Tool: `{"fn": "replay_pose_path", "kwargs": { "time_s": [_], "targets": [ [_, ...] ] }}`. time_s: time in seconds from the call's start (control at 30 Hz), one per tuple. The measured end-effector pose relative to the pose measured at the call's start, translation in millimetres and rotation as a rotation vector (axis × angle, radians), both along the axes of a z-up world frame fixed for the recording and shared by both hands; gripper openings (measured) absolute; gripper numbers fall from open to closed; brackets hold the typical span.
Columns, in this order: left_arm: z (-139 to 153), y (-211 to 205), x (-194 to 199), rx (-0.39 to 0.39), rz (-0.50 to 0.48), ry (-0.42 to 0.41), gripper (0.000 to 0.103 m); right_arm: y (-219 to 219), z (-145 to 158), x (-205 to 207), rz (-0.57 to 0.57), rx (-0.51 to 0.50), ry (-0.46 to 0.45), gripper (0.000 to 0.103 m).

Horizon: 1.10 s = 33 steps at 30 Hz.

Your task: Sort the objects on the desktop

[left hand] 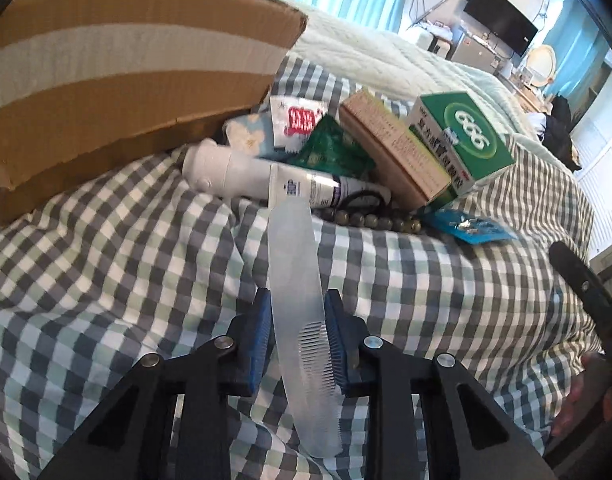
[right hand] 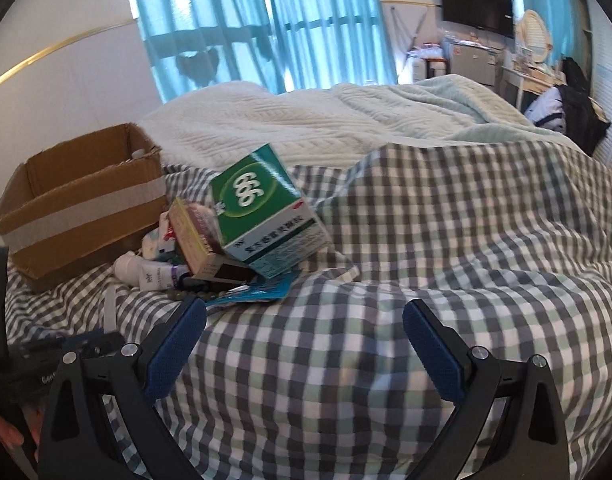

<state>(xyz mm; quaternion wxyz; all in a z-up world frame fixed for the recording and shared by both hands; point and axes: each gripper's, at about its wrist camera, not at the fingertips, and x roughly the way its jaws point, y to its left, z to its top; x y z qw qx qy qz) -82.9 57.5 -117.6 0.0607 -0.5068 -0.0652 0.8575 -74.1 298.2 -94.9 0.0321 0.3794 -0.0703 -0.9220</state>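
Home bedroom: bed [right hand: 445, 208], white blanket [right hand: 306, 120], curtains [right hand: 266, 20], wall TV [right hand: 475, 6].

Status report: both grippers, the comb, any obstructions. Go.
Left gripper closing around clear comb, grip unconfirmed. Right gripper open, empty. Cardboard box ahead-left; nothing in the way.

Cardboard box [left hand: 118, 80] running off the left wrist view's left edge, its inside staying hidden there, white tube [left hand: 266, 178] lying partly under the translucent comb [left hand: 302, 320], bead string [left hand: 377, 222] disappearing beneath the boxes, print on the green box [right hand: 266, 208] blurring past reading.
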Motion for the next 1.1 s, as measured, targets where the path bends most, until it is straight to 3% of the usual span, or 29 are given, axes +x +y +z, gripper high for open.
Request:
{"fn": "replay_pose_path", "kwargs": {
  "time_s": [0.13,0.47,0.53,0.63,0.73,0.8,0.97,1.1],
  "targets": [
    [7.4,-2.6,-12.7,-0.001,0.017,0.019,0.027,-10.2,-7.2,-18.0,0.042,-0.034,-0.049,0.099],
    [5.4,-14.9,-50.1,-0.041,0.053,0.014,0.027,-47.5,-42.4,-67.9,0.142,0.09,-0.171,0.099],
    [1.5,-15.2,-52.0,-0.046,0.05,0.007,0.027,-51.9,-46.8,-68.6,0.141,0.132,-0.179,0.092],
    [-4.4,-14.7,-50.8,-0.051,0.041,-0.007,0.027,-52.7,-49.7,-68.0,0.123,0.167,-0.18,0.07],
    [-6.4,-12.4,-46.5,-0.071,0.028,-0.006,0.027,-44.0,-46.7,-65.6,0.104,0.143,-0.171,0.055],
    [-5.3,-11.7,-43.7,-0.085,0.017,-0.003,0.027,-39.4,-43.3,-63.7,0.094,0.129,-0.164,0.038],
    [1.9,-11.2,-36.4,-0.092,0.0,0.014,0.027,-34.1,-30.7,-53.8,0.097,0.115,-0.136,0.018],
    [5.3,-11.6,-31.4,-0.096,-0.003,0.024,0.027,-31.1,-27.1,-47.2,0.103,0.113,-0.128,0.017]
  ]
}}
